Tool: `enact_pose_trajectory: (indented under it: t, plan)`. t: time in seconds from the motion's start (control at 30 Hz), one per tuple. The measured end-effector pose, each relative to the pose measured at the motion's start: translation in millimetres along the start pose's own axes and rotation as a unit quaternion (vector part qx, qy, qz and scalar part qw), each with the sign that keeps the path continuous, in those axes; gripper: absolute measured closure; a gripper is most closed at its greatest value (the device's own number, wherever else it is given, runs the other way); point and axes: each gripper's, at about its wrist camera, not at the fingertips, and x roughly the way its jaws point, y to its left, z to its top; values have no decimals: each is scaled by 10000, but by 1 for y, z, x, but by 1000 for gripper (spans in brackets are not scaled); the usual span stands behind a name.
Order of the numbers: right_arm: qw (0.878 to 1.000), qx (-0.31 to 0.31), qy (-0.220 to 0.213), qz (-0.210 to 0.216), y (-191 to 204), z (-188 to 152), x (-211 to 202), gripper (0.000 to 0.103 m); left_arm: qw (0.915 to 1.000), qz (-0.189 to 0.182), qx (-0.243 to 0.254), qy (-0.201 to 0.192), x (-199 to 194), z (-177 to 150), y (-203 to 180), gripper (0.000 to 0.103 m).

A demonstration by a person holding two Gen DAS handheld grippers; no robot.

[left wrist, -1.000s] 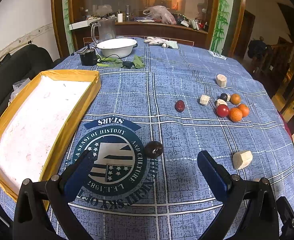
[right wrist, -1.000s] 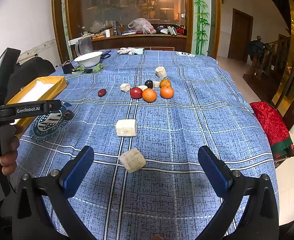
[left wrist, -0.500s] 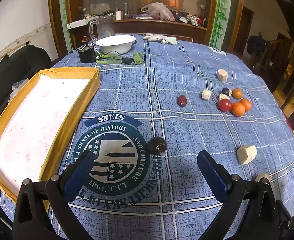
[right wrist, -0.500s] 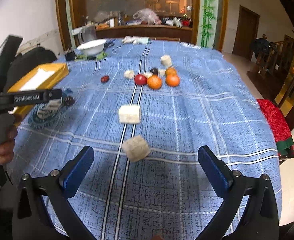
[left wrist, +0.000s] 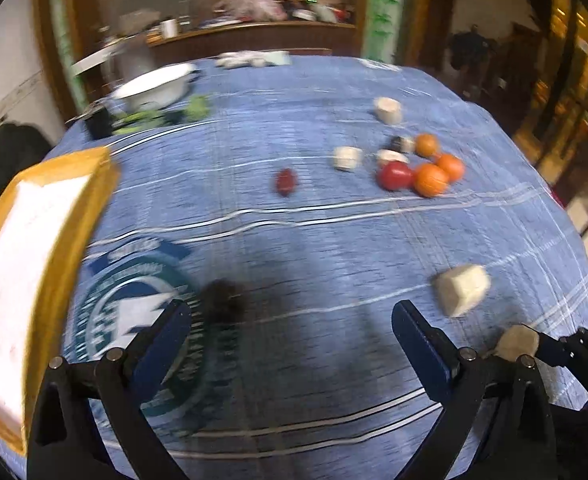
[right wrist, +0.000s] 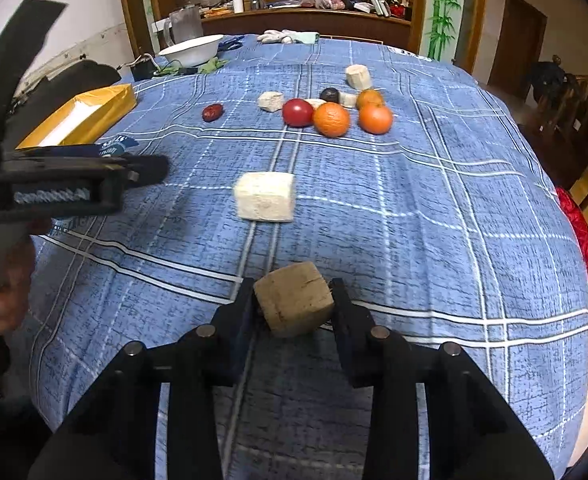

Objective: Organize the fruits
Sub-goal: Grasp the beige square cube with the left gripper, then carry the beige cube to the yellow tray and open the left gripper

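My right gripper (right wrist: 294,300) is shut on a tan cut chunk (right wrist: 294,300) low over the blue tablecloth, and the same chunk (left wrist: 516,340) shows at the left wrist view's lower right. A white chunk (right wrist: 266,202) lies just ahead. Farther on sit a red tomato (right wrist: 297,112), three oranges (right wrist: 331,119), a dark fruit (right wrist: 329,95) and a red date (right wrist: 213,112). My left gripper (left wrist: 290,332) is open, in a blurred view, with a dark round fruit (left wrist: 222,300) just beyond its left finger. The yellow box (left wrist: 34,260) lies to its left.
A white bowl (right wrist: 192,49), a jug and green leaves stand at the table's far left. More white chunks (right wrist: 358,76) lie near the fruit group. A hand holds the left gripper (right wrist: 74,184) at the right wrist view's left edge. A red cloth hangs past the table's right edge.
My right gripper moved forward and went from open to shut on the tan chunk. The left gripper swung right, staying open, and its view is now blurred.
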Motion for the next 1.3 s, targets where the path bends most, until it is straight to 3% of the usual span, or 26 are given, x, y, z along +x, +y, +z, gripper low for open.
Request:
enact_pose_trajectory:
  t: [0.13, 0.2, 0.3, 0.37, 0.6, 0.8, 0.9, 0.97, 1.13, 1.3]
  plan:
    - [9990, 410, -71, -165, -31, -7, -7, 65, 9985, -269, 477, 81, 10, 6, -38, 6]
    - [9982, 547, -83, -239, -44, -8, -8, 65, 9979, -378, 516, -106, 7, 10, -49, 6]
    - [9973, 673, -141, -258, -56, -7, -10, 65, 9949, -742, 677, -39, 8, 18, -67, 16]
    - [9971, 697, -160, -244, -59, -6, -10, 65, 9941, -797, 732, -105, 5, 18, -73, 24]
    - [9959, 841, -237, -234, -69, -8, -15, 65, 9886, -1188, 926, 5, 19, 15, -93, 26]
    - [9949, 919, -346, -249, -77, -9, -21, 65, 9859, -1264, 1095, 70, 26, 23, -114, 36]
    - [9943, 956, -392, -257, -81, -9, -24, 65, 9822, -1421, 1191, 292, 38, 24, -126, 46]
    - [9940, 977, -413, -270, -83, -10, -25, 65, 9811, -1457, 1215, 386, 44, 23, -130, 62]
    - [9930, 1063, -425, -295, -87, -12, -27, 65, 9816, -1515, 1125, 298, 42, 28, -127, 63]
    - [9935, 994, -495, -259, -80, -7, -29, 65, 9874, -1310, 888, 30, 26, 31, -105, 63]
